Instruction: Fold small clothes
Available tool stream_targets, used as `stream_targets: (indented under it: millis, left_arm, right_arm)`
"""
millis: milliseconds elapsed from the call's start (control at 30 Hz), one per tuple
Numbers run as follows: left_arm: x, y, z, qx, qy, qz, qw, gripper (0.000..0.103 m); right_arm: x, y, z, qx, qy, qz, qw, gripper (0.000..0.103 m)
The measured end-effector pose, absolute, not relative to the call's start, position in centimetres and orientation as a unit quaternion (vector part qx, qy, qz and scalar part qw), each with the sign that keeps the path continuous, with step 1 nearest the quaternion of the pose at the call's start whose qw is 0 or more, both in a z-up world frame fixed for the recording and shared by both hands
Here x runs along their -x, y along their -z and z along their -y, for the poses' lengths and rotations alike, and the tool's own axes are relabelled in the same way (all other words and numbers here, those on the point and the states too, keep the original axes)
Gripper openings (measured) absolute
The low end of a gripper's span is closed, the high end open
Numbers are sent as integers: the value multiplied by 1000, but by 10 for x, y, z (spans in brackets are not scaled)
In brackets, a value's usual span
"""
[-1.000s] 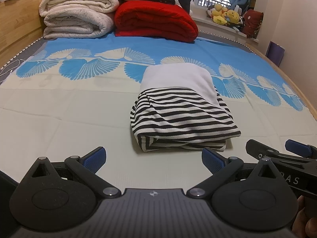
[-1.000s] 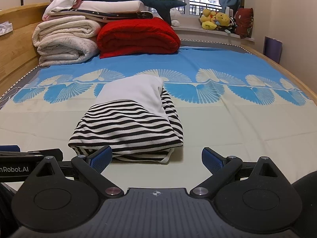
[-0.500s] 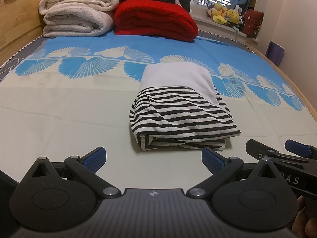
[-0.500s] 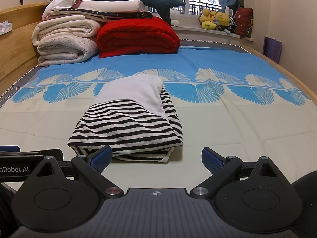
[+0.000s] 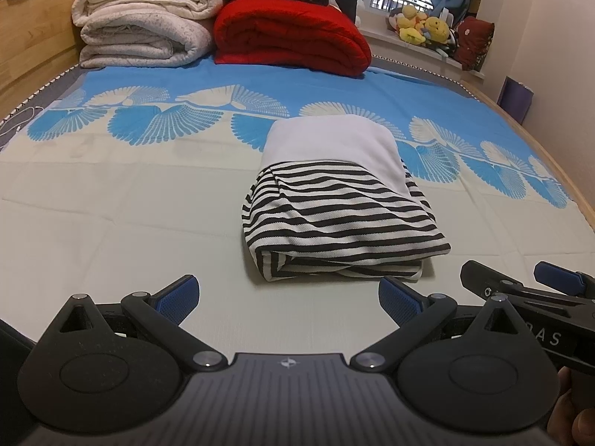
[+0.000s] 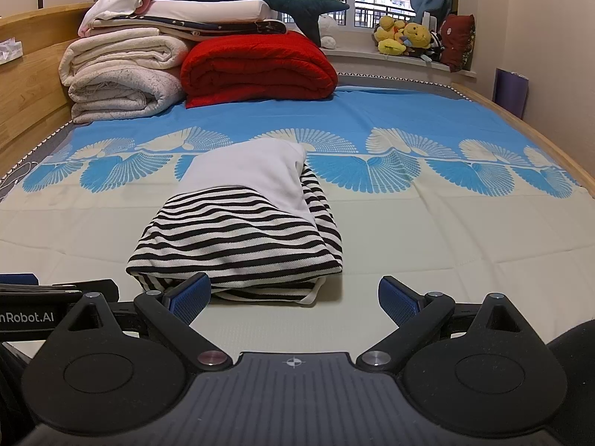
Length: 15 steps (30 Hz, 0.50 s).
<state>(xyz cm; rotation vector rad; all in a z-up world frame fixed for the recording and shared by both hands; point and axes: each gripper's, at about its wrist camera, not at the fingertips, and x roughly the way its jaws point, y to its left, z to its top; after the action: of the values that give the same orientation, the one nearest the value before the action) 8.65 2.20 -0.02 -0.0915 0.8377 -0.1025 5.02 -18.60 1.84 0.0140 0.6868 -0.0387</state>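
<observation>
Left wrist view: we see left gripper [image 5: 289, 299] spread, empty; folded shirt [image 5: 334, 200] on bed [image 5: 111, 223] just ahead; right gripper [image 5: 520, 286] beside, lettering "AS".

Right wrist view: our right gripper [image 6: 293, 297] spread, empty; shirt [image 6: 241, 223] ahead-left; neighbouring left gripper [image 6: 55, 290] labelled "nRobot.AI".

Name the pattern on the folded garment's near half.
Black-and-white stripes on the folded garment; left wrist view.

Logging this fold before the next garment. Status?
Left gripper open, empty. Right gripper open, empty. Striped garment folded, lying on the bed sheet, just ahead of both. Nothing in the way.
</observation>
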Motion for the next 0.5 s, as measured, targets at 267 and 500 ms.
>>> stream_targets:
  millis: [267, 500]
  left_arm:
    - [-87, 1, -23, 46, 53, -409, 910, 103]
    - [-89, 4, -26, 55, 55, -417, 905, 103]
  right_arm:
    - [-50, -18, 187, -6, 19, -338, 941, 97]
    - [-49, -18, 187, -6, 20, -338, 941, 96]
